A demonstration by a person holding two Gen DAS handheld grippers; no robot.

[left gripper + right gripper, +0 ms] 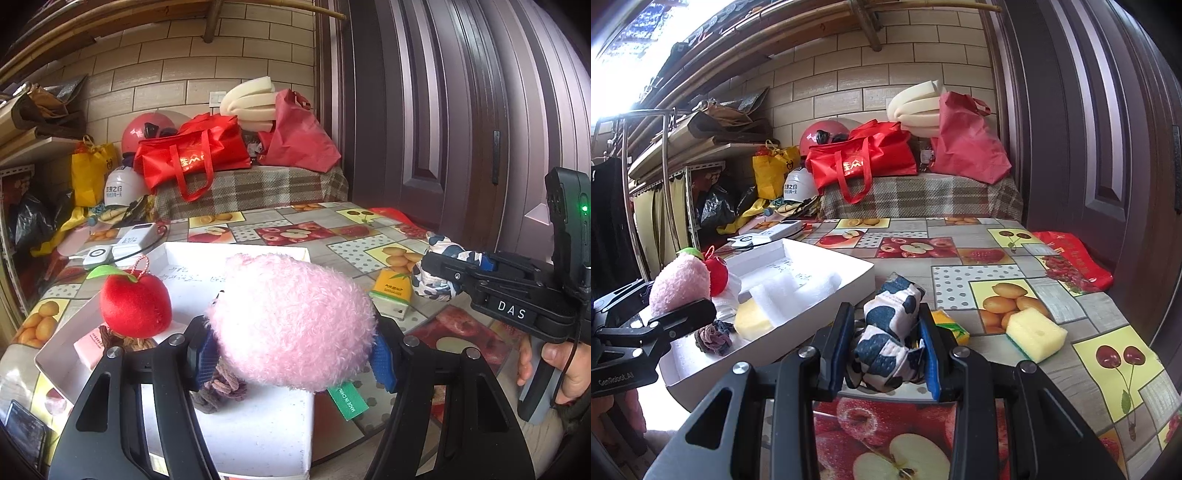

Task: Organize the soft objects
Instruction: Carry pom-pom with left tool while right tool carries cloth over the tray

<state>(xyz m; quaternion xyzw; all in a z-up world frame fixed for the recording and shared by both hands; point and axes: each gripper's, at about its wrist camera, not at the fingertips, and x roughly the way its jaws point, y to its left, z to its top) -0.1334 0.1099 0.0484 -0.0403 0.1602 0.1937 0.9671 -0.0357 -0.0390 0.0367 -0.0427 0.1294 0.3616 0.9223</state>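
The surface [1015, 240], under a fruit-print cloth, carries a white tray [827, 291] at about nine o'clock in the right wrist view. The left claw [291, 360] grips a pink plush [295, 321] between its blue pads, held above the tray's near end. At ten o'clock from it a red apple plush [135, 304] sits in the tray, and a knitted scrunchie [221, 391] lies under the pink plush. The right claw [886, 358] is clamped on a cow-print cloth [886, 332], lifted over the surface just right of the tray. A yellow sponge [1036, 334] rests at three o'clock from that cloth.
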